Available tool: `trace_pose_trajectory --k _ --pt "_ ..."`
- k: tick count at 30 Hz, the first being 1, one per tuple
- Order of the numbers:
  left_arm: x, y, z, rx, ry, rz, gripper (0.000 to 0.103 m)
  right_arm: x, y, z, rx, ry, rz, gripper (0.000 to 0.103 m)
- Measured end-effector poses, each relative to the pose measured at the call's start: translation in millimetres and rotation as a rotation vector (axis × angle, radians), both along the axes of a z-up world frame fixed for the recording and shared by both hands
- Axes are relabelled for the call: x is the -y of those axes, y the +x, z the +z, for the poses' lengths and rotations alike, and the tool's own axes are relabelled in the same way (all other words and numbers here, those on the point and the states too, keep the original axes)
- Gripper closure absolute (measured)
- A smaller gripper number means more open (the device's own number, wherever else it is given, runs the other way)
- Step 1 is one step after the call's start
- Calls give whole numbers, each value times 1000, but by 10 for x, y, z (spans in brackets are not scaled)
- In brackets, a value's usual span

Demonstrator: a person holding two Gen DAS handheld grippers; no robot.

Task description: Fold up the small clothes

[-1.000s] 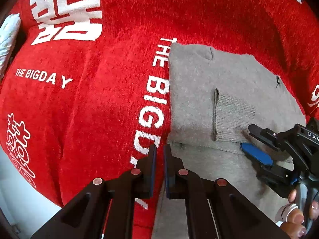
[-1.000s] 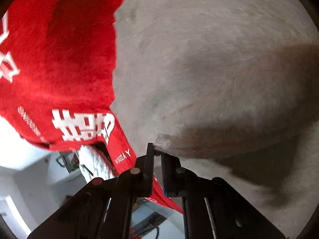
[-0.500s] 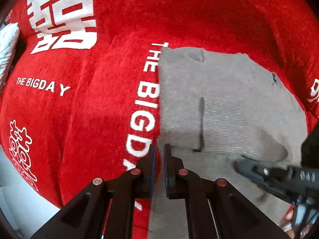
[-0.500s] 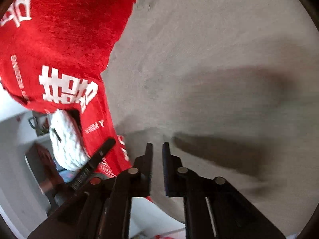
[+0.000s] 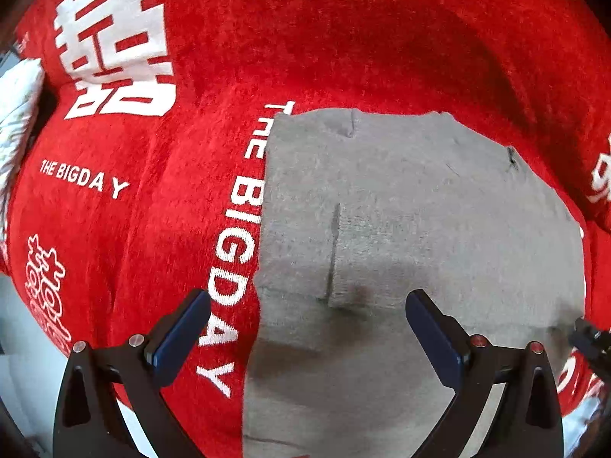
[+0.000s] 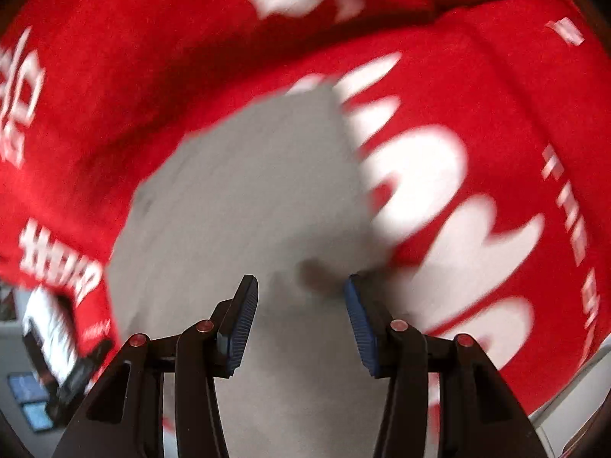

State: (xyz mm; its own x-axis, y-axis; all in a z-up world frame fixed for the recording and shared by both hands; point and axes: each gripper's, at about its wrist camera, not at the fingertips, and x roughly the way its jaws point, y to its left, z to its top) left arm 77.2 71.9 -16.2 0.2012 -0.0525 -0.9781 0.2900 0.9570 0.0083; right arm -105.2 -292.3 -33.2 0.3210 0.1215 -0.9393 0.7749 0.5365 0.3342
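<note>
Support surface: red plush blanket, covers nearly whole field in both wrist views. White print on it: large Chinese characters upper left, "THE BIGDAY" lettering running lengthwise. Lying directly on blanket: grey knit garment, folded flat, its left edge overlapping the lettering. Right view motion-blurred; same grey cloth on red.

One grey knitted garment lies folded on one red blanket with white print. One white cloth shows at the far left edge. Two grippers appear: the left gripper and the right gripper, each with two fingers.
</note>
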Motion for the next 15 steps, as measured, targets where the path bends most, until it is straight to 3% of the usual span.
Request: trace_pose_trajectory --k 3,7,9,13,15 --pt "47 20 -78 -38 -6 4 1 357 83 -108 -3 -22 -22 50" --pt "159 -24 -119 -47 -18 -22 1 654 196 -422 -7 86 -44 53" --pt "229 -44 -125 -50 -28 -33 1 687 229 -403 29 100 -16 95" --pt "357 -60 -94 -47 -69 -39 1 588 299 -292 -26 -3 146 95" --pt "437 -65 -101 -49 -64 -48 1 595 285 -330 -62 -34 173 94"
